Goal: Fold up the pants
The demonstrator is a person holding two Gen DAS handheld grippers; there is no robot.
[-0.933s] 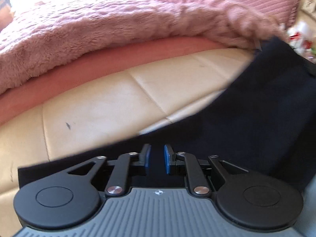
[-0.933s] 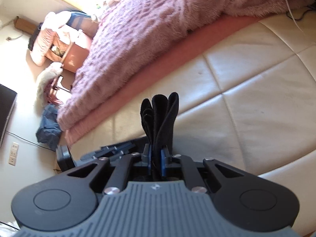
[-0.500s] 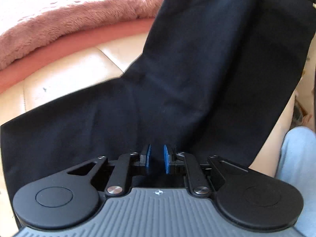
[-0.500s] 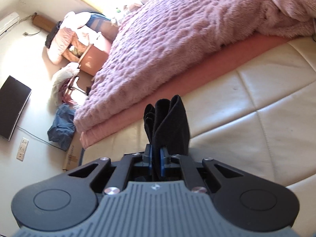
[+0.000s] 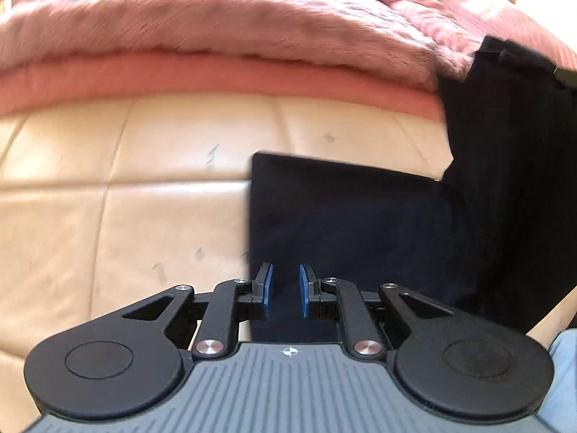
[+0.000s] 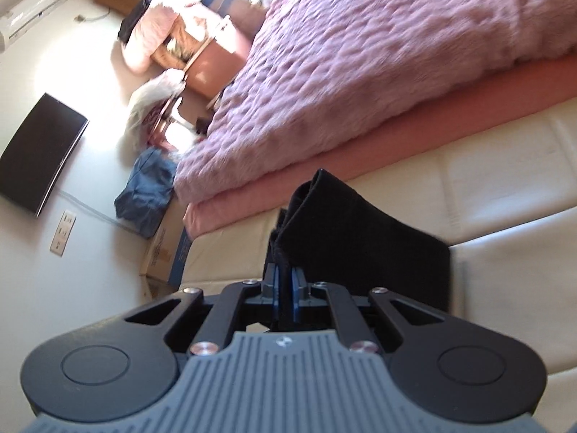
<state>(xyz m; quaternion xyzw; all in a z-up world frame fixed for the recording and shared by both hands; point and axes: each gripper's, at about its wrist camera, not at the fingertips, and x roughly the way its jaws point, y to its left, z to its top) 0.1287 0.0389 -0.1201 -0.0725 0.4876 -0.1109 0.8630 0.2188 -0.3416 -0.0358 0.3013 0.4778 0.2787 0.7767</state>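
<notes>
**Pants mid-fold, one end up in the air**

The right claw (image 6: 285,288) is clamped tight on a bunched edge of the black pants (image 5: 360,223), several layers of cloth squeezed between its blue pads and fanning out just beyond them. In the left wrist view that lifted end hangs as a dark sheet on the right, while the rest of the pants lies flat on the cream leather sofa (image 5: 126,198), its near corner squared off. The left claw (image 5: 285,290) sits right over that flat part, its pads a narrow gap apart with black cloth showing between them; whether they actually pinch the fabric I cannot tell.

This looks like the fold-over step: one end raised, ready to be carried across the part lying down. The next move, I'd judge, calls for the right claw to sweep its end over and lay it edge to edge, with the flat part kept pinned so it doesn't drag.

The cloth is plain, matte and soft, and drapes limply. Behind it lies a fluffy pink blanket (image 5: 216,25).
</notes>
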